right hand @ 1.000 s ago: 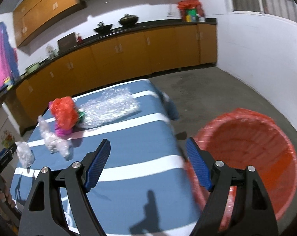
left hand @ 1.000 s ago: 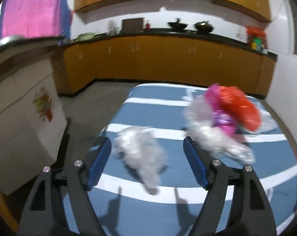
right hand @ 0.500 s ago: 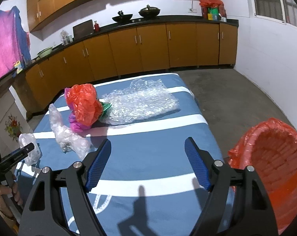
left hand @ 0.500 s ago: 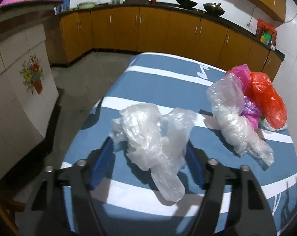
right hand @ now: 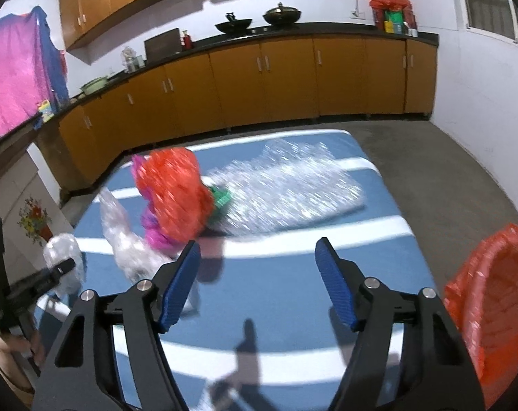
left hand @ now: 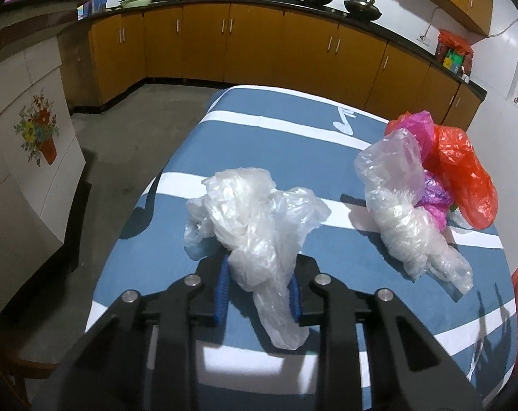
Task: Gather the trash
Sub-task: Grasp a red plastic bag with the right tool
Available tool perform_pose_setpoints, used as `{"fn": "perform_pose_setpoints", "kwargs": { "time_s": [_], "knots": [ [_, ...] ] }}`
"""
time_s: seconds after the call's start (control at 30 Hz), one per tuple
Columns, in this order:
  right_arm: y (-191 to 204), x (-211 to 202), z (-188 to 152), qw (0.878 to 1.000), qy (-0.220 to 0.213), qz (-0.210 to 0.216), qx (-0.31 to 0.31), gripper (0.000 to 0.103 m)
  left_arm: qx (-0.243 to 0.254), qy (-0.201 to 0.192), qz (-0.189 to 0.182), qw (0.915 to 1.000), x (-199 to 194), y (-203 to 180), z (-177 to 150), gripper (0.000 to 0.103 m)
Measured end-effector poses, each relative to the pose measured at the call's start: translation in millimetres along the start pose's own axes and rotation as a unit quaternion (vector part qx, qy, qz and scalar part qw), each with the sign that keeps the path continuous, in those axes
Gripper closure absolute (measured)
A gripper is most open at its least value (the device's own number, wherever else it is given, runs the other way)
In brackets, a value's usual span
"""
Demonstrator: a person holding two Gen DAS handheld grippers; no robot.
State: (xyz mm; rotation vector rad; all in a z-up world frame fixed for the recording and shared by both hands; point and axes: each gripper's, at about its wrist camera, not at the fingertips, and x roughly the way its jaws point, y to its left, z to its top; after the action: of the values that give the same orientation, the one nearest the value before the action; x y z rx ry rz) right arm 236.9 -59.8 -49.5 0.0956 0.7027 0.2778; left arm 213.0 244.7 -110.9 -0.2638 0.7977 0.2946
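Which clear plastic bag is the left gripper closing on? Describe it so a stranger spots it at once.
Find the blue table with white stripes. Near its left edge a crumpled clear bag sits alone between the closing left gripper fingers. The other clear bag lies farther right against the red bag and pink bag.

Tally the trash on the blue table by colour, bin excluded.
Clear bags: 2
Red bag: 1
Pink bags: 1 bunch, number of bags unclear
Green scrap: 1
Bubble wrap sheet: 1
Total: 6
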Motion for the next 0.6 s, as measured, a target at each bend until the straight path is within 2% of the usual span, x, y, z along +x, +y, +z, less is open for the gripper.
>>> {"fn": "perform_pose_setpoints", "kwargs": {
  "time_s": [0.2, 0.43, 0.5, 0.6],
  "knots": [
    [34, 34, 34, 0.999, -0.006, 0.033, -0.008, 0.038, -0.003, -0.010, -0.008, 0.9999, -1, -1, 9, 0.075],
    [61, 81, 53, 0.998, 0.023, 0.048, -0.022, 0.038, 0.001, -0.021, -0.015, 0.9997, -2, -5, 16, 0.075],
    [61, 90, 51, 0.998, 0.038, 0.050, -0.025, 0.045, -0.001, -0.022, -0.018, 0.9996, -1, -6, 17, 0.075],
    [62, 98, 44, 0.996, 0.062, 0.061, -0.023, 0.066, -0.001, -0.022, -0.022, 0.9995, 0, -9, 18, 0.075]
  ]
}}
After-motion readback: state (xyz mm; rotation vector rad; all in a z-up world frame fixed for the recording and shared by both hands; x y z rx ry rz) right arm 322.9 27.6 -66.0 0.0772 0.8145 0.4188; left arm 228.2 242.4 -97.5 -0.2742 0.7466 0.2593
